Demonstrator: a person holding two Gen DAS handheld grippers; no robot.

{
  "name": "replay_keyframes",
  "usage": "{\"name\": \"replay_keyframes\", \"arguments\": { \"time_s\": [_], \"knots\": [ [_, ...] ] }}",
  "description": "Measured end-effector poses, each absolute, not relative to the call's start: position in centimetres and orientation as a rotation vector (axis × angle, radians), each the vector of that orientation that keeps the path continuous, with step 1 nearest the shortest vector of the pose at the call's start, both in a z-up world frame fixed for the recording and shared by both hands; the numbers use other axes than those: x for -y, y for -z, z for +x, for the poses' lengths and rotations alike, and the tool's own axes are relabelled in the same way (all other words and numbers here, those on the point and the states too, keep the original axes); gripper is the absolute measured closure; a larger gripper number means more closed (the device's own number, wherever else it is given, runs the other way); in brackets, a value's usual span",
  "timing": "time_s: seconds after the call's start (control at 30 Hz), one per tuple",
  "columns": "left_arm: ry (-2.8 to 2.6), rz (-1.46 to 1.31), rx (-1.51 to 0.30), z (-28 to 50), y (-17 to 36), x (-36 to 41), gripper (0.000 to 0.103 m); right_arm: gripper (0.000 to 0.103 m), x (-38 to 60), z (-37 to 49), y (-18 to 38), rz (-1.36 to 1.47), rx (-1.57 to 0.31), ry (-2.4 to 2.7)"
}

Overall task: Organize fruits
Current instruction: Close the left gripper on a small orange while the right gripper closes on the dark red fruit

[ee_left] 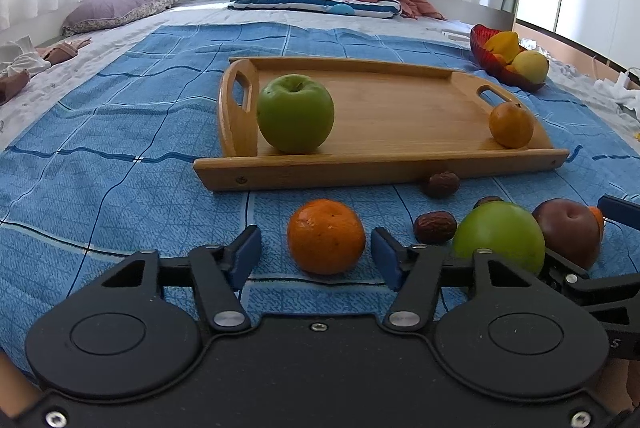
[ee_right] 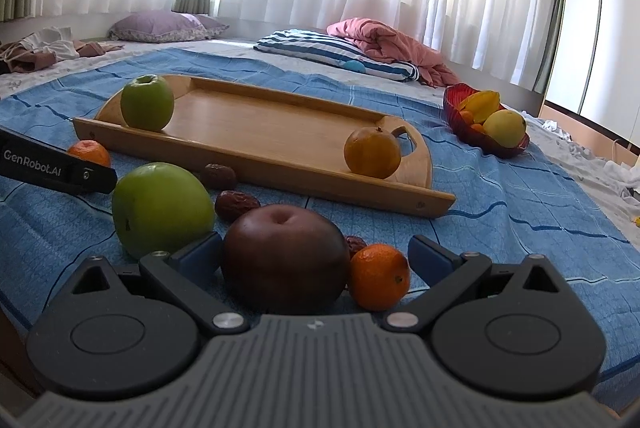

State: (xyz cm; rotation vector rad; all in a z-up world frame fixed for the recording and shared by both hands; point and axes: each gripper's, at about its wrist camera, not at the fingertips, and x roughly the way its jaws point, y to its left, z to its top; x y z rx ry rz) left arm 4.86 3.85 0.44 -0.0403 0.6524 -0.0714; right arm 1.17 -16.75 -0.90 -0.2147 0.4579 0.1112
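Honestly, left gripper (ee_left: 316, 254), jaws spread around the round orange mandarin (ee_left: 326, 236) bottom centre, could nudge it rolling off-centre.

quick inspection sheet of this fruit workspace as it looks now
surface: blue checked bedspread.
job's things: wooden tray holds a green apple and a yellow-orange fruit; loose orange mandarin, dark red apple.
clutter: red bowl of fruit, wrinkled brown dates.
grippers: left hand-held gripper open around the mandarin; right hand-held gripper open around the red apple.
cables: nothing seen.
surroundings: pillows, white curtains.
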Motion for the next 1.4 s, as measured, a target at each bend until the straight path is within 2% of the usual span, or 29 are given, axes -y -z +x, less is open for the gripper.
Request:
{"name": "replay_keyframes", "arguments": {
  "time_s": [0.27, 0.7, 1.17, 1.23, 1.27, 1.4],
  "knots": [
    [0.087, -0.03, -0.652, 4.7, -0.6, -3.4, 0.054, 0.0, 16.4, 1.1, 0.6, -0.237, -0.426, -0.107],
    [0.095, -0.011, -0.653, 4.6, -0.5, -2.9, 0.056, 0.026, 15.6, 0.5, 0.0, -0.251, -0.396, -0.165],
    [0.089, -0.006, -0.652, 4.6, -0.4, -2.8, 0.056, 0.028, 15.3, 0.4, 0.3, -0.268, -0.408, -0.17],
    [0.085, -0.006, -0.65, 4.6, -0.5, -2.9, 0.06, 0.039, 15.3, 0.5, 0.3, -0.268, -0.407, -0.17],
    [0.079, -0.004, -0.647, 4.6, -0.6, -2.9, 0.064, 0.039, 15.3, 0.5, 0.3, -0.266, -0.409, -0.174],
    [0.075, -0.019, -0.653, 4.6, -0.9, -3.1, 0.064, 0.04, 15.4, 0.4, 0.1, -0.25, -0.409, -0.173]
  ]
}}
